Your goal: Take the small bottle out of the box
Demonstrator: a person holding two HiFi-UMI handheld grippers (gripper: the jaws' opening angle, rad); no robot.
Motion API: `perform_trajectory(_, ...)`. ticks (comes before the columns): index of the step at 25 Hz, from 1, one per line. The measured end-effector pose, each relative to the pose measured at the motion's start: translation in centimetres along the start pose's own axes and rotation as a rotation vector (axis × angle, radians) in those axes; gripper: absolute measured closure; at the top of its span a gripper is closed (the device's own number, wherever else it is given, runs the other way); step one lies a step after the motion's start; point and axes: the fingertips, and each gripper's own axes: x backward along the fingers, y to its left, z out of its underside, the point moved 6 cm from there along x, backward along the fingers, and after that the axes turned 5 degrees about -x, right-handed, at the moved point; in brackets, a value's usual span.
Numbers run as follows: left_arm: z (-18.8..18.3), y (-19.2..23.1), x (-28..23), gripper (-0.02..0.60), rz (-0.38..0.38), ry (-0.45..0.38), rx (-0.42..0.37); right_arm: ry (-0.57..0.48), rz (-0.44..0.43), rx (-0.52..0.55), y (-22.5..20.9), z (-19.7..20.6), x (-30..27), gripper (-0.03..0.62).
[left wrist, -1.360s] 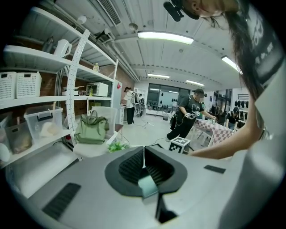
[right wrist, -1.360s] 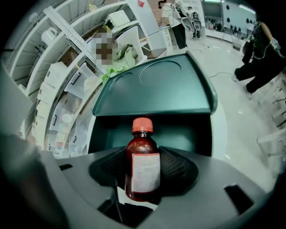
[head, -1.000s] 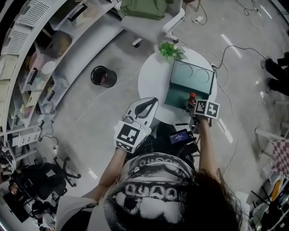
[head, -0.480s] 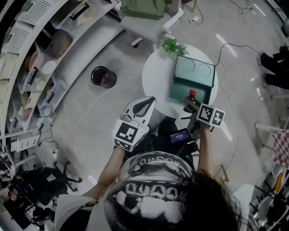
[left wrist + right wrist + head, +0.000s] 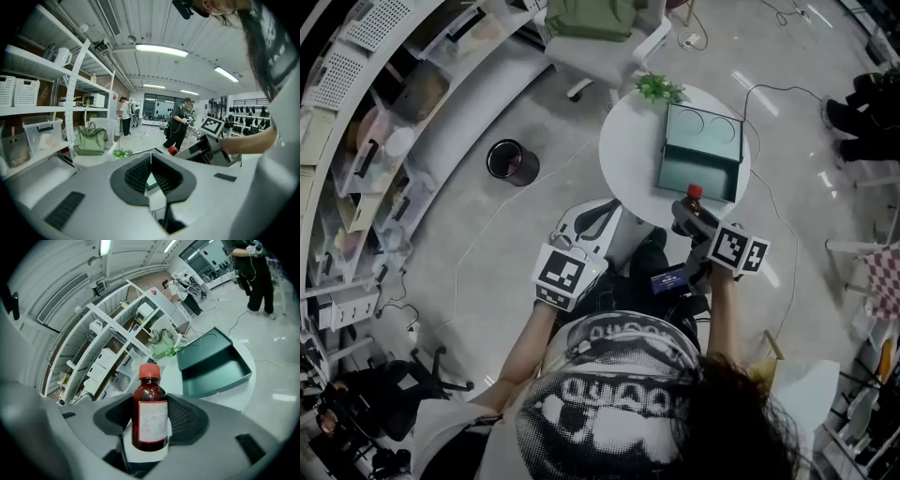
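In the right gripper view a small brown bottle [image 5: 150, 414] with a red cap stands upright between my right gripper's [image 5: 151, 420] pads, which are shut on it. Seen from the head view, the bottle [image 5: 695, 200] hangs at the near edge of the round white table [image 5: 628, 150], outside the open green box [image 5: 703, 169]. That box [image 5: 213, 364] lies below and beyond the bottle, its lid folded back. My left gripper [image 5: 602, 212] hovers off the table's near left edge; its jaws [image 5: 151, 158] are shut with nothing held.
A small green plant [image 5: 661, 89] sits at the table's far edge. On the floor to the left stands a black bin [image 5: 513, 159]. A white chair with a green bag [image 5: 595, 19] is behind the table. Shelving [image 5: 384, 112] curves along the left. People stand in the background.
My right gripper has lifted the bottle up and back from the box toward the person. The left gripper has drifted back from the table edge, still shut.
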Motion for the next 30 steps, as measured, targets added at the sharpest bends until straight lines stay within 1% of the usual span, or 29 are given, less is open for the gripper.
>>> perform_trajectory(7, 0.9, -1.0, 3.1, 0.568, 0.052, -0.020, -0.006, -0.063, -0.051, 0.005, 3.1, 3.8, 1.5, 0.370)
perform_trajectory(15, 1.9, -1.4, 5.4, 0.568, 0.105, -0.033, 0.002, -0.150, -0.102, 0.071, 5.7, 7.1, 2.9, 0.370)
perform_trajectory(19, 1.9, -2.1, 5.5, 0.568, 0.140, -0.043, -0.016, -0.200, -0.131, 0.106, 6.4, 8.0, 3.9, 0.370)
perform_trajectory(23, 1.8, -2.9, 5.4, 0.568, 0.174, -0.049, -0.036, -0.250, -0.141, 0.152, 6.8, 8.3, 5.0, 0.370)
perform_trajectory(30, 1.9, -3.4, 5.7, 0.568, 0.205, -0.050, -0.057, -0.318, -0.149, 0.231, 7.4, 8.9, 6.1, 0.370)
